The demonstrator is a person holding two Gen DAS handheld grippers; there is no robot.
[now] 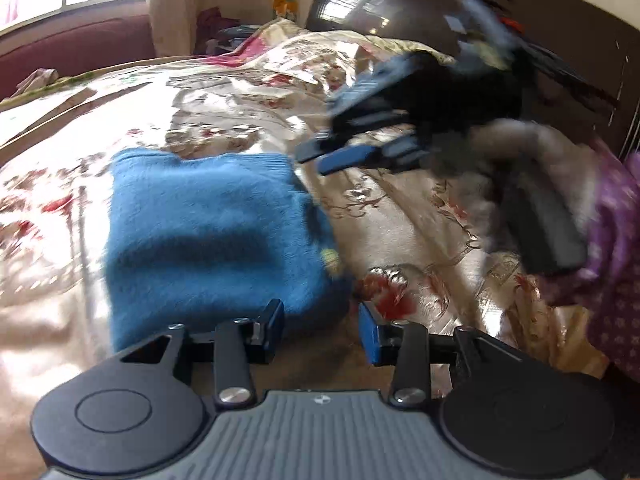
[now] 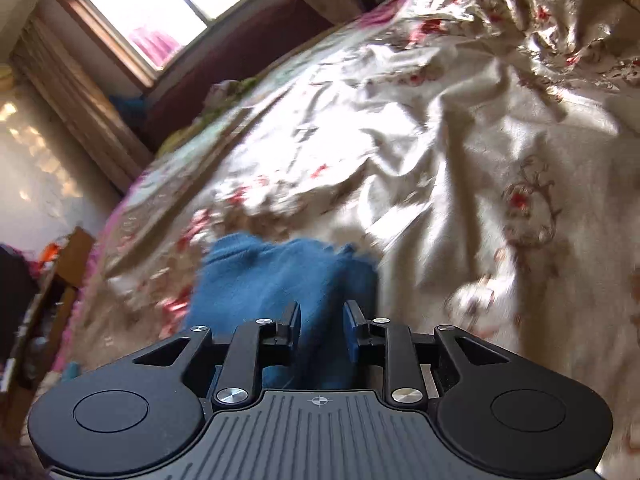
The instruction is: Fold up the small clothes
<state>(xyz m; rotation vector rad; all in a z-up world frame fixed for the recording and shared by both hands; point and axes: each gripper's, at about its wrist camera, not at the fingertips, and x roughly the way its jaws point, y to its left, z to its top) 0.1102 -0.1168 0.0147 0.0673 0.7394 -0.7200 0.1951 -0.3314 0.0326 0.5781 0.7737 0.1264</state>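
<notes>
A folded blue fuzzy garment (image 1: 208, 232) lies on the floral bedspread (image 1: 400, 208). My left gripper (image 1: 322, 330) is open and empty just above the bed, its left finger over the garment's near right corner. My right gripper (image 1: 316, 156), blurred, hovers above and just right of the garment's far right corner with its jaws apart. In the right wrist view the right gripper (image 2: 322, 328) is open, with the blue garment (image 2: 280, 276) below and between its fingers, not gripped.
The cream bedspread (image 2: 460, 140) with red flowers is crumpled toward the dark headboard (image 1: 440, 8). A window (image 2: 176, 4) and maroon bench sit beyond the bed. A purple sleeve (image 1: 616, 248) shows at right. Cluttered furniture (image 2: 60, 272) stands at the bed's left side.
</notes>
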